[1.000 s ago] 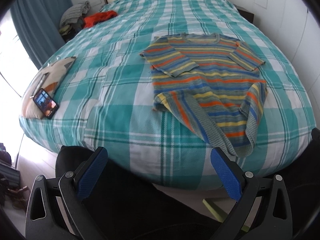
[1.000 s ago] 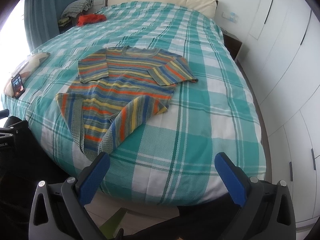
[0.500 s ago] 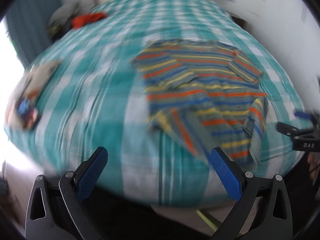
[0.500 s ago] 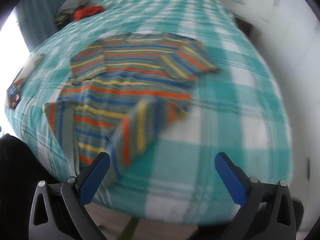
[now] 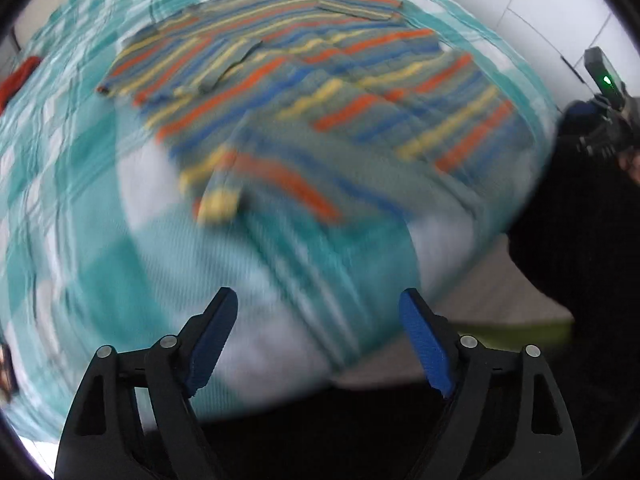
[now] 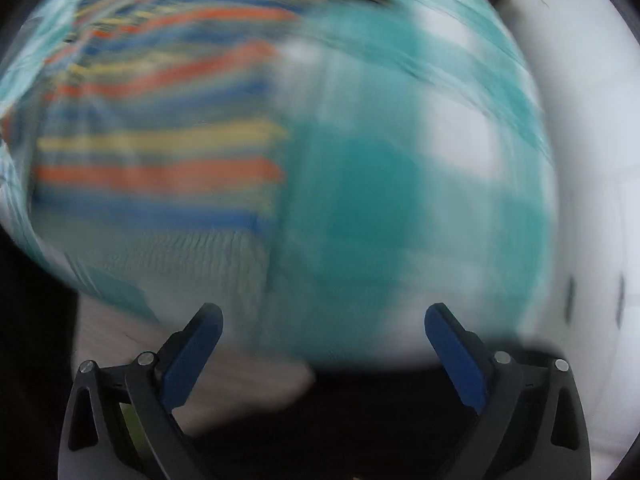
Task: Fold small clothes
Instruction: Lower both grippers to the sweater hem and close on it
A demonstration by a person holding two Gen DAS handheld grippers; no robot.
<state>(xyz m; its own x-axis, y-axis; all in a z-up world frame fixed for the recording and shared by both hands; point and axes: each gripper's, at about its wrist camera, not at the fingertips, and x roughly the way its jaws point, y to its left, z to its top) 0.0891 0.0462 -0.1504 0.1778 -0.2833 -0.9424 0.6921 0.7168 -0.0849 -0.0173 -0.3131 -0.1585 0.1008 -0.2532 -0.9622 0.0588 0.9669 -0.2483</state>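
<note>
A small striped sweater (image 5: 320, 92) in orange, yellow, blue and grey lies flat on the teal plaid bed (image 5: 80, 200), its near hem partly folded over. My left gripper (image 5: 318, 300) hangs over the bed's near edge, just short of the hem; its jaws are closing with nothing between them. In the blurred right wrist view the sweater (image 6: 160, 152) fills the upper left. My right gripper (image 6: 324, 316) stands open over bare bedspread to the right of the sweater's lower corner, holding nothing. The other gripper's body (image 5: 604, 108) shows at the right edge of the left wrist view.
A red garment (image 5: 16, 80) lies at the far left of the bed. White wardrobe doors (image 6: 592, 200) stand to the right of the bed. Pale floor (image 5: 500, 300) shows below the bed's near edge. Both views are blurred by motion.
Both grippers have dropped toward the bed and tipped downward, so the sweater looks much larger. The left gripper has rolled, tilting its view, and its blue pads stand closer together than before.
</note>
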